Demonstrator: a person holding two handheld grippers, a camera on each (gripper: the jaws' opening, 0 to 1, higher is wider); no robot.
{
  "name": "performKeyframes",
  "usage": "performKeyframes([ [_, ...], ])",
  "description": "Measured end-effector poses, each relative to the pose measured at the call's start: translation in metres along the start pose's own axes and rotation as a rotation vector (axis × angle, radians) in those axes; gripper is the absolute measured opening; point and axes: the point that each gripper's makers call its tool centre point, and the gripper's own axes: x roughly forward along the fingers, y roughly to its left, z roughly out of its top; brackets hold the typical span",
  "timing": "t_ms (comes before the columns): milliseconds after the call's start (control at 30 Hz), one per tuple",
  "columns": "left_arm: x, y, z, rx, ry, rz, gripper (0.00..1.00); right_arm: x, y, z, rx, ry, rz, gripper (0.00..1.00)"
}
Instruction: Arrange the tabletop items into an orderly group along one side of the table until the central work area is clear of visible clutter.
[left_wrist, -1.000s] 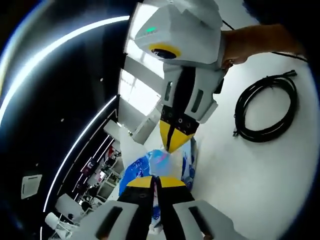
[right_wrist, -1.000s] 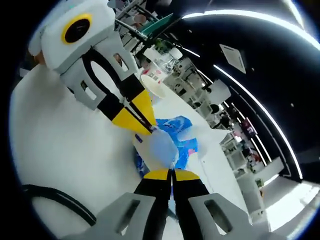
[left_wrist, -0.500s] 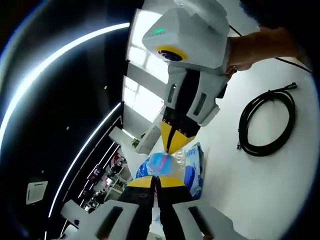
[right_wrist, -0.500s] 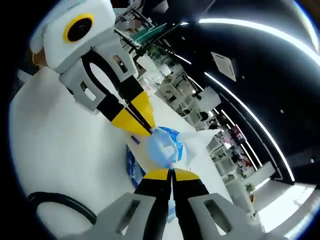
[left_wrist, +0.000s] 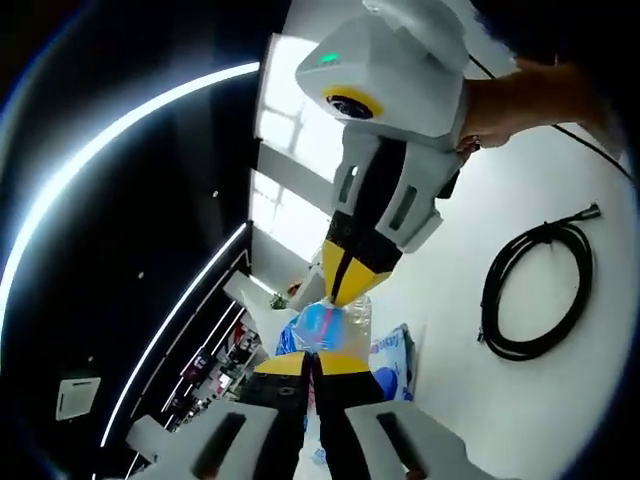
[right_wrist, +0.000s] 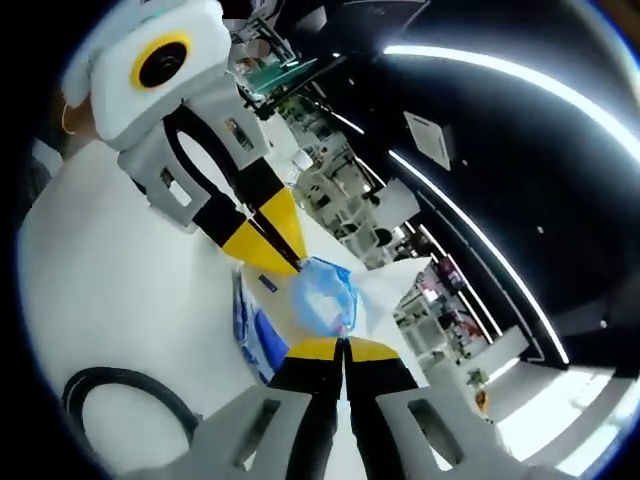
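A crumpled blue and clear plastic bag (left_wrist: 322, 325) hangs between my two grippers above the white table (left_wrist: 560, 400). My left gripper (left_wrist: 312, 357) is shut on one side of it. Coming in from the top, my right gripper (left_wrist: 345, 295) is shut on the other side. In the right gripper view the same bag (right_wrist: 322, 295) sits pinched between my right gripper (right_wrist: 343, 345) and my left gripper (right_wrist: 285, 262). The bag's lower blue part (right_wrist: 250, 330) dangles toward the table.
A coiled black cable (left_wrist: 535, 290) lies on the table to the right, and it appears as the cable (right_wrist: 120, 395) at lower left. A person's hand (left_wrist: 520, 95) holds the right gripper. Shelves and furniture stand beyond the table's far edge.
Both grippers have kept their hold and lifted the bag farther off the table. The views have tilted, so the cable sits lower in the left gripper view.
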Motion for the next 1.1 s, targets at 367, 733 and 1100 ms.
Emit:
performKeyframes([
  [367,0.015,-0.019,0.048,-0.007,-0.077,-0.030,0.00,-0.045,-0.024,-0.024,0.008,0.041,-0.068,0.00],
  [733,0.032,-0.051,0.077,-0.007,-0.124,-0.090,0.00,-0.077,-0.030,-0.060,0.050,0.090,-0.107,0.00],
  [1100,0.040,-0.074,0.089,-0.025,-0.134,-0.140,0.00,-0.090,-0.030,-0.082,0.079,0.114,-0.121,0.00],
])
